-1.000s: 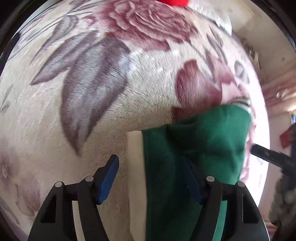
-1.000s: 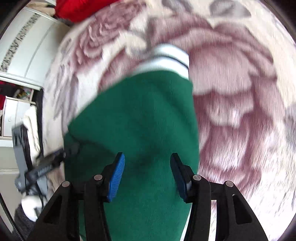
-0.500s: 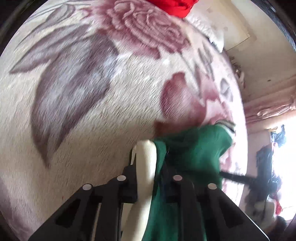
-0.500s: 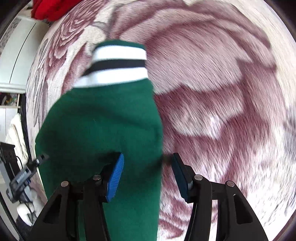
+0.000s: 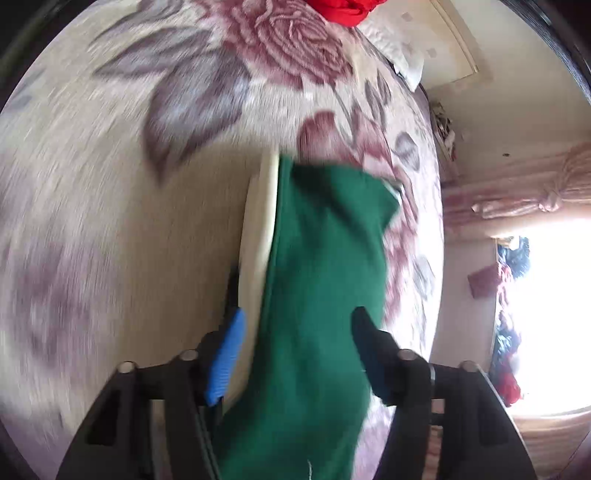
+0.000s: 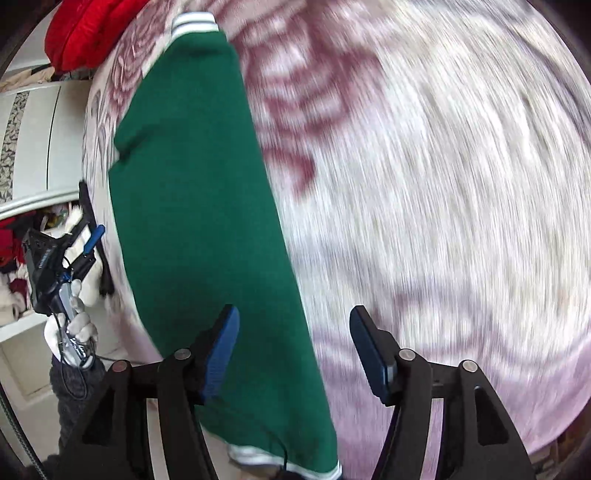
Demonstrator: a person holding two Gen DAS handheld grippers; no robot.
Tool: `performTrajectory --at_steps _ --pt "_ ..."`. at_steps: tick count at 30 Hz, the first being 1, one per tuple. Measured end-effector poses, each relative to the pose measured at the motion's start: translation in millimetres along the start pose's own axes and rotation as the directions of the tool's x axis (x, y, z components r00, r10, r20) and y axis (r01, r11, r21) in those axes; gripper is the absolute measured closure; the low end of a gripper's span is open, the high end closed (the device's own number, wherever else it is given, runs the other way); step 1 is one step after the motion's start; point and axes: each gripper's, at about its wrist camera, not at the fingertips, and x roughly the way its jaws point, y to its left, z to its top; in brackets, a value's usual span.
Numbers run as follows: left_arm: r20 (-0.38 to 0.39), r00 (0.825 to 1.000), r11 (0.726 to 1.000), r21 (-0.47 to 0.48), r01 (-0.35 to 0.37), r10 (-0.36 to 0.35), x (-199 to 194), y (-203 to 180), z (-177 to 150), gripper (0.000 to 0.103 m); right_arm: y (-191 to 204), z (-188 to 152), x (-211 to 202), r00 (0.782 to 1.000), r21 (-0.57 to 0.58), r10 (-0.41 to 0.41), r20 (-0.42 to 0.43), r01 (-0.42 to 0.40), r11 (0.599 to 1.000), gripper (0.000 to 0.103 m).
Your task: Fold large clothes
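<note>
A green garment (image 5: 325,266) with a cream panel (image 5: 258,229) lies on the floral blanket (image 5: 110,221). In the left wrist view it runs between the jaws of my left gripper (image 5: 297,354). Those jaws are opening, and the pads stand off the cloth on both sides. In the right wrist view the garment (image 6: 199,184) is a long folded strip with a white-striped cuff (image 6: 194,24) at the far end. My right gripper (image 6: 295,347) hovers over its right edge. Its jaws are opening, the left finger is above the cloth, and nothing is pinched.
Red clothing (image 5: 347,9) (image 6: 85,33) is piled at the far end of the blanket. A white cabinet (image 6: 33,140) stands left of the bed. The left gripper (image 6: 62,258) shows there in a gloved hand. Pink curtains (image 5: 517,192) and a bright window are on the right.
The left gripper closed on the garment's cream edge half a second ago and has let go. The right gripper swung sideways, so the garment now lies further left with its cuff further away.
</note>
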Motion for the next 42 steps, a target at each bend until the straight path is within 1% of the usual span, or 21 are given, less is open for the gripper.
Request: performTrajectory --at_steps 5,8,11,13,14,15,16,17,18,19,20,22,26,30,32,34,35,36,38,39,42 --pt "-0.098 0.990 0.995 -0.012 -0.099 0.097 -22.3 9.7 -123.3 0.043 -31.5 -90.5 22.3 0.993 0.056 0.026 -0.113 -0.019 0.998 0.038" --pt "-0.189 0.968 0.983 -0.054 -0.177 0.164 -15.8 28.6 -195.3 0.043 -43.2 -129.1 52.5 0.983 0.066 0.037 -0.182 -0.025 0.998 0.038" --pt "-0.274 0.942 0.967 -0.112 -0.231 0.193 -2.1 44.2 -250.4 0.043 -47.8 -160.4 81.9 0.973 0.035 0.018 -0.231 -0.010 0.999 0.038" --pt "-0.296 0.930 0.963 -0.090 -0.253 0.217 4.7 39.5 -275.6 0.043 -49.7 -178.2 99.1 0.969 0.049 0.038 -0.242 -0.027 0.998 0.038" --pt "-0.294 0.923 0.960 -0.054 -0.276 0.249 8.2 33.8 -285.2 0.043 -49.6 -185.6 104.4 0.969 0.055 0.054 -0.240 -0.041 0.998 0.038" --pt "-0.275 0.917 0.951 -0.030 -0.308 0.289 9.8 29.1 -290.8 0.046 -49.6 -193.2 106.4 0.974 0.062 0.059 -0.219 -0.047 0.997 0.048" --pt "-0.257 0.918 0.948 -0.021 -0.318 0.302 11.6 24.5 -295.1 0.046 -49.2 -200.3 107.9 0.978 0.065 0.059 -0.201 -0.046 0.997 0.084" --pt "-0.230 0.919 0.944 -0.006 -0.330 0.320 10.0 19.6 -298.5 0.059 -48.2 -204.4 107.1 0.983 0.065 0.042 -0.181 -0.030 0.997 0.086" --pt "-0.203 0.917 0.937 0.010 -0.348 0.343 4.0 15.8 -301.9 0.080 -48.3 -209.5 102.6 0.988 0.072 0.036 -0.147 -0.026 0.997 0.089" --pt "-0.186 0.924 0.941 0.008 -0.338 0.334 -1.0 12.3 -302.7 0.083 -47.9 -213.9 98.4 0.992 0.086 0.040 -0.123 -0.029 0.996 0.093" --pt "-0.165 0.942 0.954 -0.011 -0.299 0.293 -8.9 10.6 -302.7 0.083 -43.1 -214.2 97.3 0.994 0.102 0.048 -0.102 -0.038 0.994 0.094" --pt "-0.143 0.952 0.960 -0.024 -0.277 0.271 -17.5 12.2 -302.6 0.083 -45.3 -222.5 84.8 0.996 0.118 0.069 -0.060 -0.062 0.991 0.096" --pt "-0.186 0.938 0.954 -0.011 -0.300 0.292 -6.0 33.7 -307.0 0.083 -48.5 -228.3 100.4 0.996 0.110 0.028 -0.089 -0.018 0.994 0.097" --pt "-0.192 0.942 0.957 -0.041 -0.287 0.274 -4.0 37.8 -302.6 0.083 -43.1 -219.2 136.1 0.988 0.103 0.005 -0.156 0.011 0.995 0.097" --pt "-0.194 0.956 0.967 -0.085 -0.240 0.220 -18.4 40.3 -303.8 0.077 -38.5 -214.6 133.9 0.983 0.074 0.005 -0.183 0.009 0.997 0.096" --pt "-0.169 0.977 0.974 -0.162 -0.156 0.128 -29.9 45.6 -303.6 0.075 -38.8 -211.9 127.1 0.980 0.051 0.070 -0.187 -0.061 0.997 0.091" --pt "-0.151 0.985 0.975 -0.197 -0.108 0.078 -33.9 49.7 -303.9 0.069 -40.9 -211.4 123.3 0.979 0.031 0.087 -0.183 -0.082 0.996 0.090" --pt "-0.128 0.991 0.971 -0.226 -0.072 0.044 -36.4 55.2 -304.0 0.053 -44.0 -210.6 120.9 0.980 0.006 0.093 -0.175 -0.094 0.996 0.086" --pt "-0.088 0.996 0.963 -0.269 -0.018 -0.006 -31.6 70.5 -303.4 0.037 -50.7 -208.8 127.8 0.974 -0.025 0.129 -0.186 -0.136 0.990 0.056" --pt "-0.080 0.996 0.958 -0.288 0.003 -0.028 -27.2 78.6 -303.1 0.037 -59.7 -208.1 132.3 0.969 -0.030 0.150 -0.199 -0.159 0.987 0.033" --pt "-0.086 0.994 0.948 -0.317 0.033 -0.064 -2.4 89.6 -297.9 0.037 -64.5 -193.5 159.3 0.947 -0.007 0.239 -0.216 -0.246 0.969 0.029"
